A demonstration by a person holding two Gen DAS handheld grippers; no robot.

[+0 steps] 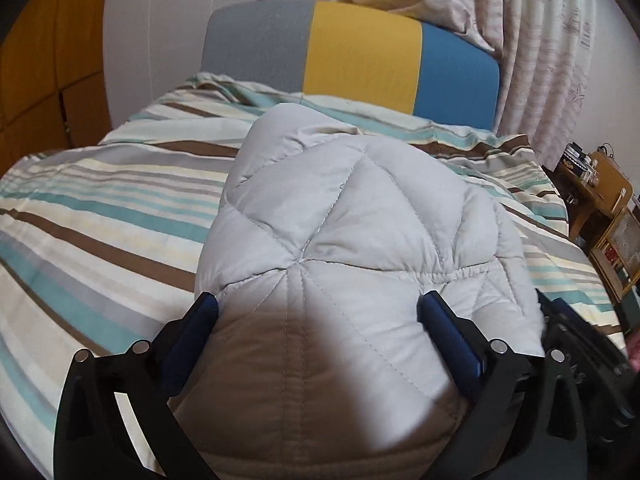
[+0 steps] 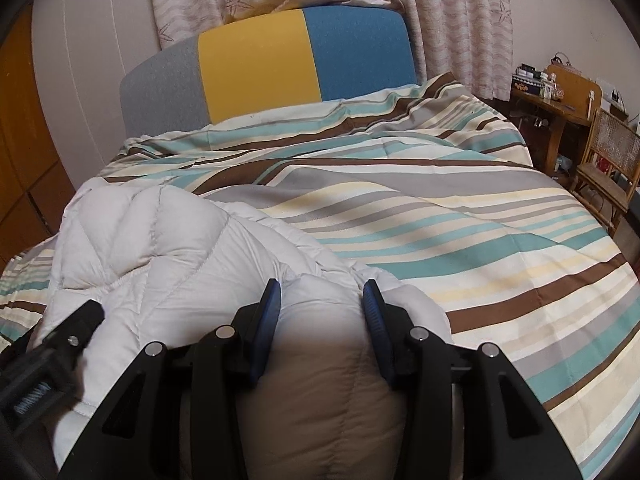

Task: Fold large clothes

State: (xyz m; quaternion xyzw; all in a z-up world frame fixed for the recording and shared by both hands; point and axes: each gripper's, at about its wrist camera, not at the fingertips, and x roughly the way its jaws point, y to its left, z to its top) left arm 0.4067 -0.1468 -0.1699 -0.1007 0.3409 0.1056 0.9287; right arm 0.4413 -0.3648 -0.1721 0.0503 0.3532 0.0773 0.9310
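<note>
Pale grey quilted jacket (image 1: pixel 360 220) bunched on striped bedspread (image 1: pixel 100 208), well short of grey-yellow-blue headboard (image 1: pixel 360 56). Left gripper (image 1: pixel 318 308) tongs spread wide, padding bulging between, pads not pressing. Right gripper (image 2: pixel 320 292) tongs clamped on jacket fold nearer headboard's blue end. Wooden desk (image 2: pixel 560 108) beyond that end.

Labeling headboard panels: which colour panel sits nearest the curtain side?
The blue panel, at the headboard's right end by the curtain; the yellow panel is in the middle, the grey panel far left.
</note>
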